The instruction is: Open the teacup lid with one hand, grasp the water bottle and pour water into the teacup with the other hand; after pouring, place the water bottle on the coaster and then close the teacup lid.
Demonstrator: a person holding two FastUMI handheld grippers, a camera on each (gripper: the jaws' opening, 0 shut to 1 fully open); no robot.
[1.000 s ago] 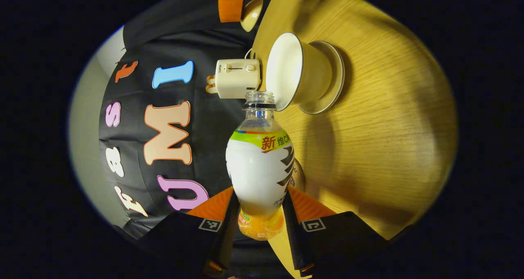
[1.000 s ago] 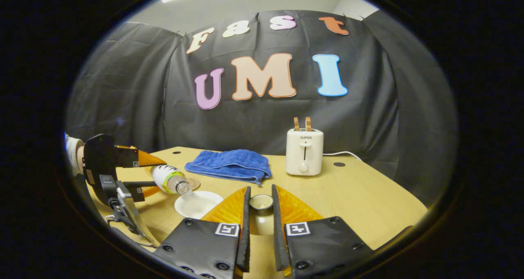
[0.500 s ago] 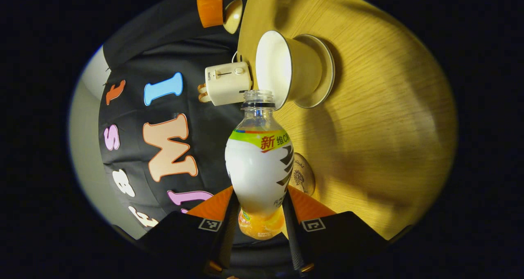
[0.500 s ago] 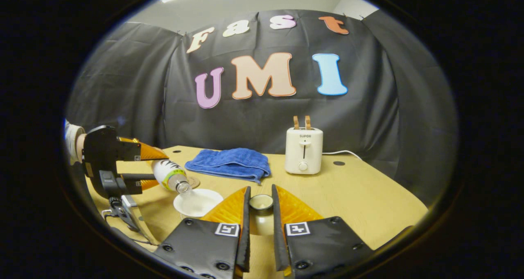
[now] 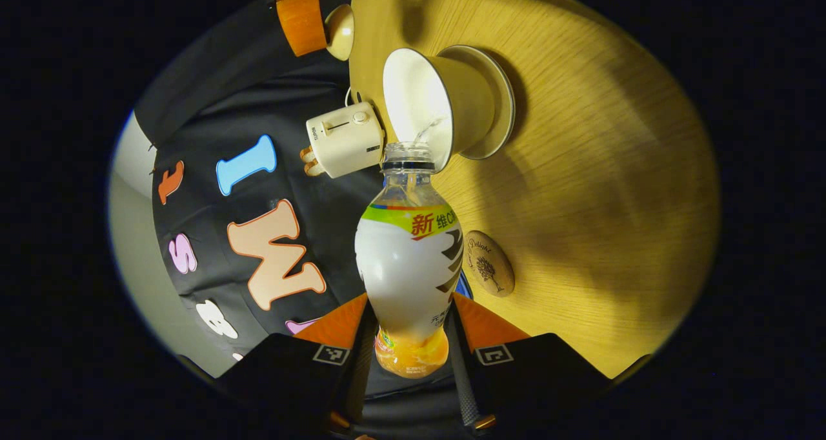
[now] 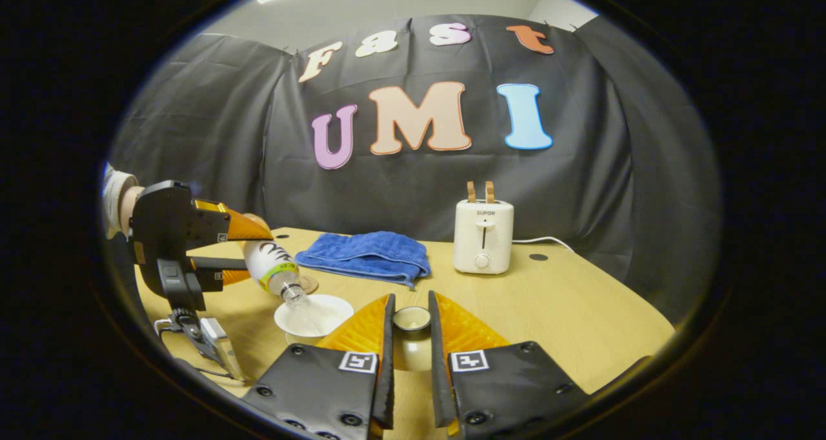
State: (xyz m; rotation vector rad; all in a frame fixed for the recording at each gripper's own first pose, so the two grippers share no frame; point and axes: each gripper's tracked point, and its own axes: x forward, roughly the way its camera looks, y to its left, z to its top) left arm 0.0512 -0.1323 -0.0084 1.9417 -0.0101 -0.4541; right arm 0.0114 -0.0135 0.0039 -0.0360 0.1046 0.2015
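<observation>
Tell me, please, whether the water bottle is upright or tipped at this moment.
Tipped. The left gripper holds the water bottle slanted mouth-down over the teacup, and water runs from it.

Over the last second the left tongs (image 6: 242, 253) have tipped the clear plastic water bottle with the white and green label (image 5: 411, 259) further mouth-down, and a thin stream of water now runs into the open white ceramic teacup (image 5: 439, 101), where none showed before.

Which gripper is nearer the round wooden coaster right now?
Left. The left gripper, holding the tilted plastic water bottle, is beside the round wooden coaster; the right gripper holds the lid farther off.
</observation>
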